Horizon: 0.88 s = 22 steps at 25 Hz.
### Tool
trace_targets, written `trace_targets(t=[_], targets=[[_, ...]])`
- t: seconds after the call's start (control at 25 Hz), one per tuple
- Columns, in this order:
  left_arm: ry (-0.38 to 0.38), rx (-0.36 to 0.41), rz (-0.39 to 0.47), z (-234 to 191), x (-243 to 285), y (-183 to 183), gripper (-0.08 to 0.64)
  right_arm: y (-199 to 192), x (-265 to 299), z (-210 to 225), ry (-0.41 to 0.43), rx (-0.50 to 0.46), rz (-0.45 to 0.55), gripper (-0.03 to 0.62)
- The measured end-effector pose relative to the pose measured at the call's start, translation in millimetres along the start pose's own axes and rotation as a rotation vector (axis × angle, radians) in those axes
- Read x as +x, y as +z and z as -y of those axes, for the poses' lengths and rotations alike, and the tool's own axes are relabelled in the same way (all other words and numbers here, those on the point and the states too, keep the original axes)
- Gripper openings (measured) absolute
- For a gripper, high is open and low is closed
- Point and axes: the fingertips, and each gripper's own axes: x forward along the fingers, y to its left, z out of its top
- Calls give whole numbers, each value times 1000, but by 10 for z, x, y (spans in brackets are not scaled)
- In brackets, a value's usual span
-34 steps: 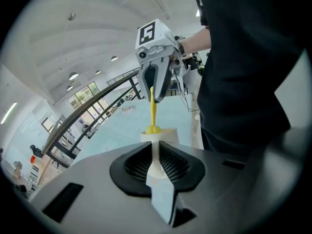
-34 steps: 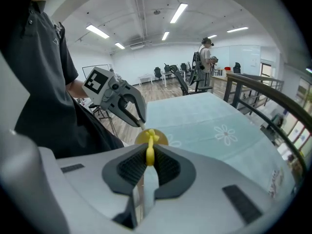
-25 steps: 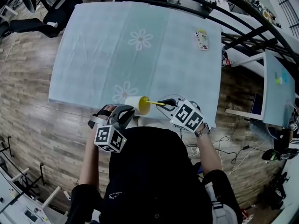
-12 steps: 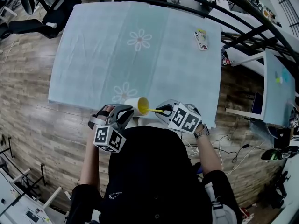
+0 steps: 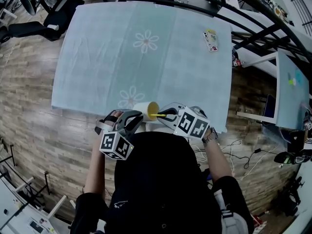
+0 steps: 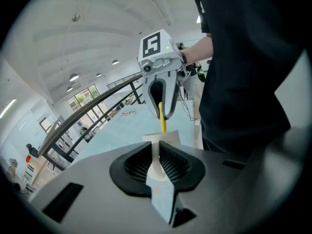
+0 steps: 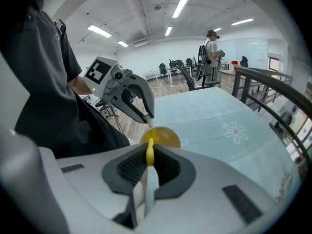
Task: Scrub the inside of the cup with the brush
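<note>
left tongs (image 6: 157, 156) clamped on cup (image 5: 145, 109) wall, mouth tipped toward 3 o'clock so brush (image 5: 159, 114), pinched in right tongs (image 7: 147, 165), reaches inside

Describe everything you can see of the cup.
The cup is white outside and yellow inside, plastic by its look. It lies tipped on its side at the table's near edge, mouth toward the right gripper. The left gripper's jaws are shut on a thin white part of it, wall or handle. The yellow brush reaches into its mouth.
</note>
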Motion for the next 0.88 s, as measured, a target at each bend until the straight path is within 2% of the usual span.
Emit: trace_targets(t=[0.44, 0.64, 0.88], targets=[[-40, 8, 14, 0, -38, -27, 54, 77, -36, 292, -123, 18, -6, 38], [-23, -18, 49, -121, -104, -78, 54, 40, 14, 361, -146, 87, -14, 37], [-34, -24, 68, -248, -220, -213, 54, 52, 85, 322, -156, 118, -78, 37]])
